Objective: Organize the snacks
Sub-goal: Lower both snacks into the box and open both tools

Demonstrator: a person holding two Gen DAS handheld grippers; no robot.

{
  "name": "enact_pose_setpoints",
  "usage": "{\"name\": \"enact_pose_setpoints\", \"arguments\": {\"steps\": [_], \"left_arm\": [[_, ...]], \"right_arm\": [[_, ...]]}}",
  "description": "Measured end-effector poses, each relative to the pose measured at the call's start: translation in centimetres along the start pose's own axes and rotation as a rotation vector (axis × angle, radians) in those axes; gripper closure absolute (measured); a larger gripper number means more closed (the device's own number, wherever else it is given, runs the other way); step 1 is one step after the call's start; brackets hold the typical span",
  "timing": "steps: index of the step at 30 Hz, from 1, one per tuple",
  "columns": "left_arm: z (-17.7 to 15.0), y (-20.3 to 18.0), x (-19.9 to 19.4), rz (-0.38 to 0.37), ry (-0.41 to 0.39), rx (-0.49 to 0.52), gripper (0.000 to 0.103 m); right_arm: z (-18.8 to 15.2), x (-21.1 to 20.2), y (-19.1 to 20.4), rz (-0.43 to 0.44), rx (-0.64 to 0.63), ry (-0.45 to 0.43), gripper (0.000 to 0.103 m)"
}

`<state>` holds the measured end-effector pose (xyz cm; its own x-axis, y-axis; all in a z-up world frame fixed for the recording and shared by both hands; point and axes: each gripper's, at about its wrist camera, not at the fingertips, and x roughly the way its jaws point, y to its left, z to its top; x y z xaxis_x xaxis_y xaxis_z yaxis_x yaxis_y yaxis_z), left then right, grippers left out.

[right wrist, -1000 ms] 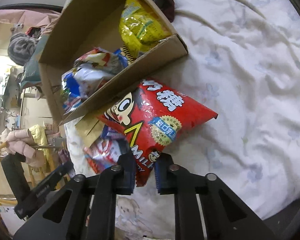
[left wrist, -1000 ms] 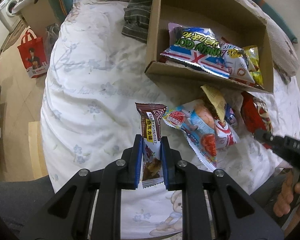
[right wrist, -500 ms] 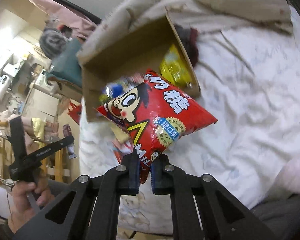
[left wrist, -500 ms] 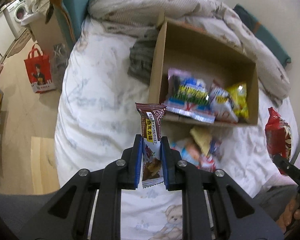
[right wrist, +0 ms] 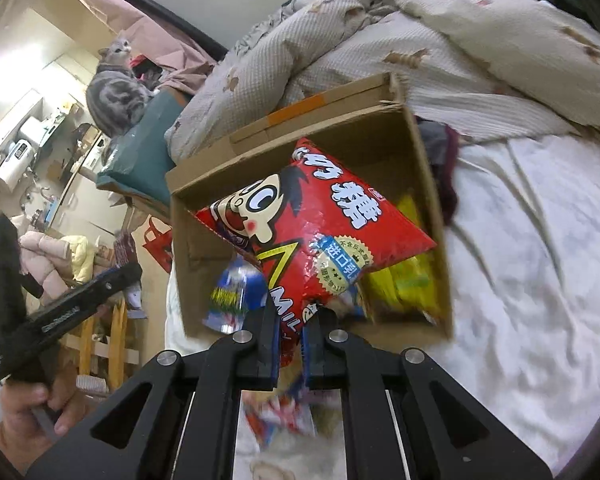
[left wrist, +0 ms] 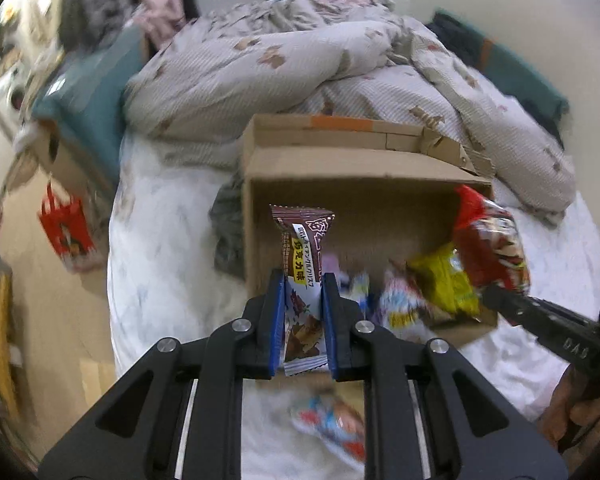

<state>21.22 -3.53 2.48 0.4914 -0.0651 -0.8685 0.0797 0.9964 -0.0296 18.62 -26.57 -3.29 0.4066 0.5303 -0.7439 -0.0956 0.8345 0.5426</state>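
The left gripper (left wrist: pixel 302 320) has its jaws pinching a brown chocolate wafer packet (left wrist: pixel 303 264), which stands upright between them, above the near left part of the cardboard box (left wrist: pixel 340 156) on the bed (right wrist: pixel 540 280). The right gripper (right wrist: pixel 291 344) has its jaws pressed on the lower corner of a big red milk-candy bag (right wrist: pixel 312 236); the bag hangs tilted over the middle of the box's opening. Inside the box lie a yellow packet (right wrist: pixel 404 280) against the right wall and a blue packet (right wrist: pixel 232 296) toward the left. One more snack (left wrist: pixel 336 424) lies on the bed in front of the box — blurred, so its kind cannot be told.

The step in hand looks like dropping both snacks into the box. To do it well, each packet should be carried clear past the near wall before the jaws let go; the red bag is broad and puffy, so it would best be lowered until it rests on the packets below rather than released from height, or it may slide out over the low front edge. The slim wafer packet fits the bare floor at the box's left side. The two grippers are near each other — releasing one after the other would avoid a knock. The snack on the bed is left to collect.
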Motion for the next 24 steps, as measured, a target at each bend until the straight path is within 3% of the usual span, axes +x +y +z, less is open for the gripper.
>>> {"name": "enact_pose_setpoints", "arguments": {"steps": [4, 10, 13, 21, 24], "left_arm": [[2.9, -1.4, 3.0, 0.006, 0.016, 0.032, 0.089], [4.2, -3.4, 5.9, 0.022, 0.028, 0.075, 0.088], [4.3, -3.7, 7.0, 0.024, 0.039, 0.061, 0.088], [3.8, -4.0, 8.2, 0.011, 0.033, 0.052, 0.088], [3.6, -4.1, 8.2, 0.008, 0.030, 0.063, 0.088]], "right_arm": [[1.7, 3.6, 0.3, -0.019, -0.049, 0.020, 0.095], [1.8, 6.5, -1.4, -0.011, -0.024, 0.058, 0.095], [1.7, 6.7, -2.2, -0.003, 0.001, 0.066, 0.090], [2.0, 6.1, -3.3, 0.060, 0.053, 0.082, 0.090], [2.0, 6.1, -3.3, 0.041, 0.039, 0.091, 0.090]]}}
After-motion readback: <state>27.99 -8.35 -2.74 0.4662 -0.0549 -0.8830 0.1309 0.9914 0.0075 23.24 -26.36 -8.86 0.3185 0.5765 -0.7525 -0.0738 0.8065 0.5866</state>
